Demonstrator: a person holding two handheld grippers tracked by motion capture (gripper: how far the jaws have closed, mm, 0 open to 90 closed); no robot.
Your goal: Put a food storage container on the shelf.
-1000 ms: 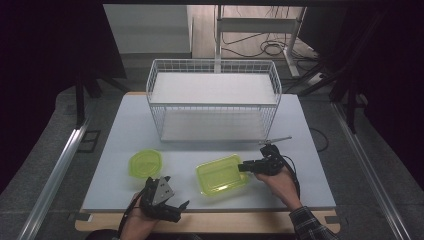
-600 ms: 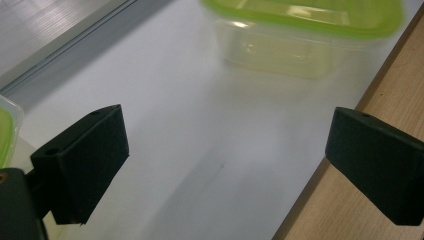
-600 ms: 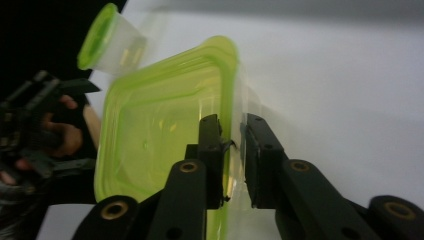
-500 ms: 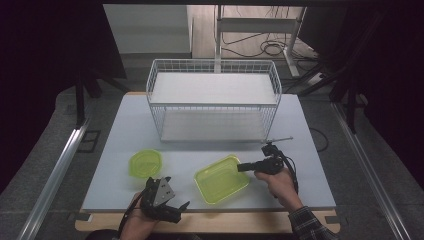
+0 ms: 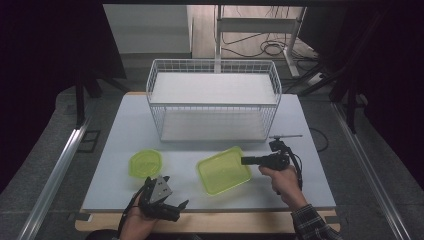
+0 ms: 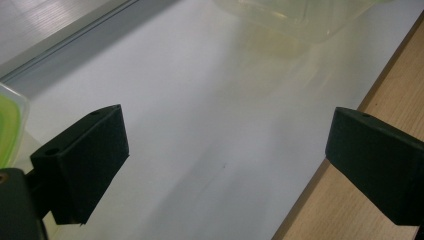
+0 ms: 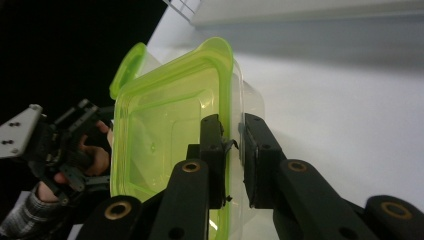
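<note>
A square lime-green plastic container (image 5: 223,171) lies on the white table (image 5: 125,130), in front of the wire basket. My right gripper (image 5: 243,160) reaches in from the right and is shut on the container's right rim. In the right gripper view the jaws (image 7: 232,125) have just been closing and now pinch the green rim (image 7: 227,75) between them. My left gripper (image 5: 179,210) rests at the table's front edge, left of the container. Its jaws stand wide open (image 6: 225,150) with only bare table between them.
A small hexagonal green container (image 5: 145,163) sits left of the square one, near the left gripper. The white wire basket (image 5: 214,100) stands at the back middle. A wooden strip (image 5: 240,222) runs along the table's front edge. A thin metal rod (image 5: 285,136) lies behind the right gripper.
The square container has turned slightly on the table, with the right gripper staying at its right rim. The left hand has stayed put.
</note>
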